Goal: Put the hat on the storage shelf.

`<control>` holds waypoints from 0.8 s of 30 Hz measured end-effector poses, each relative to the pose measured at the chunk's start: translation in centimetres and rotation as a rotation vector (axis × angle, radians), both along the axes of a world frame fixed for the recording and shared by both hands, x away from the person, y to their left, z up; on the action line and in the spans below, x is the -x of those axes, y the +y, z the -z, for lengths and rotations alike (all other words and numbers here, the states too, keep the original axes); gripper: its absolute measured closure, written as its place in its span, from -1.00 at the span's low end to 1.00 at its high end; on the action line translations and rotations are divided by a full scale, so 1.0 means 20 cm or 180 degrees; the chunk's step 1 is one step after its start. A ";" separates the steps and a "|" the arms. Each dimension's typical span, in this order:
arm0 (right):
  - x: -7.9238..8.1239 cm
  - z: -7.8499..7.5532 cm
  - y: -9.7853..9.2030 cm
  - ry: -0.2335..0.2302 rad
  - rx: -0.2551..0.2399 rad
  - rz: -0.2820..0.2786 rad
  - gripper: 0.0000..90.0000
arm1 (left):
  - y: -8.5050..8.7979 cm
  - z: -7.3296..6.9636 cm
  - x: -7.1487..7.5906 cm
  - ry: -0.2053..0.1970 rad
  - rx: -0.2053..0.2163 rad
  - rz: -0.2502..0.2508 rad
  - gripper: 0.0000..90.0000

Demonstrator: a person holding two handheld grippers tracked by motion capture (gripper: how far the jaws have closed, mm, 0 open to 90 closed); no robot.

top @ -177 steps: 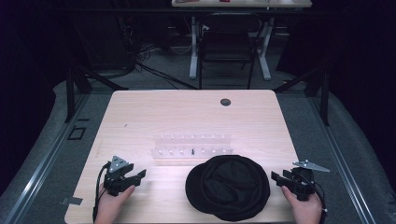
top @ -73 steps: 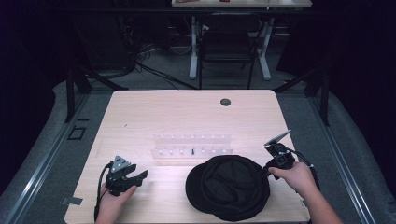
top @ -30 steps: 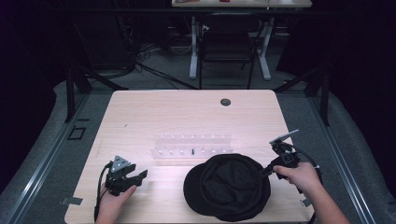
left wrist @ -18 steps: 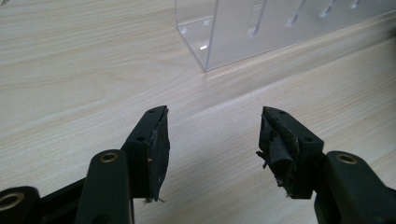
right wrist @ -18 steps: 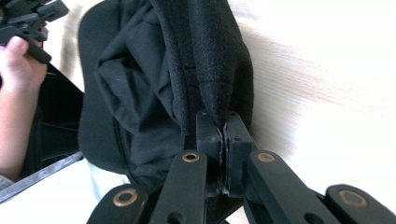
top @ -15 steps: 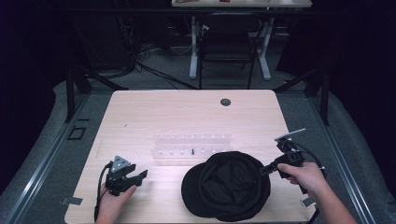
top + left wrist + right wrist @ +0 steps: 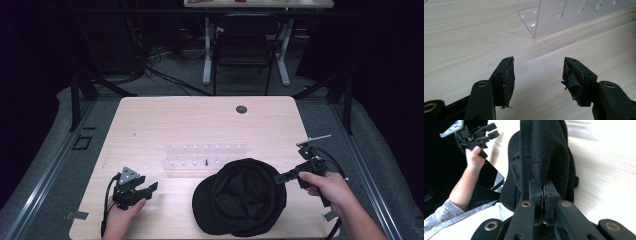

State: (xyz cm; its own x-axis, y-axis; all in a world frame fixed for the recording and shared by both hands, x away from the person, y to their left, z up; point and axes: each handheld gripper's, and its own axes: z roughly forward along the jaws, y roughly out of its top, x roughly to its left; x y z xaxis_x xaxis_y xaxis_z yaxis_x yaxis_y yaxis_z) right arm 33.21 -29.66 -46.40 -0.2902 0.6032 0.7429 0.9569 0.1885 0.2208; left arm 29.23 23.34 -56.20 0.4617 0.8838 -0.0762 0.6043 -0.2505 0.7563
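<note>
- Black cap (image 7: 240,199) on the near part of the wooden table (image 7: 190,120), just in front of the clear plastic rack (image 7: 205,156), nearer to the right side than to the left.
- Right gripper (image 7: 281,176) closed tight on the right edge of the cap; in the right gripper view the jaws pinch a fold of black cloth (image 7: 541,167) that runs straight away from them.
- Pinched edge a little raised, rest of the cap lying on the table toward the left of the grip.
- Left gripper (image 7: 150,187) resting on the table well apart from the cap, on its left side; jaws wide apart with nothing between them, bare wood below in the left gripper view.
- Judged for the coming move: cap hanging from one point only, so the free left edge points toward the left gripper; right hand (image 7: 327,187) nearer and already in charge, left hand (image 7: 120,214) needing a reach to the right across bare wood to take the opposite rim.
</note>
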 end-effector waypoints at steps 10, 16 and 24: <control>0.01 -0.06 0.03 -0.0055 -0.0264 -0.0016 0.96 | 0.00 0.00 0.00 -0.0004 0.0011 -0.0016 -0.05; 0.01 -0.11 0.04 -0.0106 -0.0359 0.0009 0.96 | 0.00 0.00 0.00 -0.0008 0.0008 -0.0017 -0.05; 0.02 -0.19 0.04 -0.0166 -0.0496 -0.0019 0.96 | 0.00 0.00 0.00 -0.0008 0.0001 -0.0024 -0.05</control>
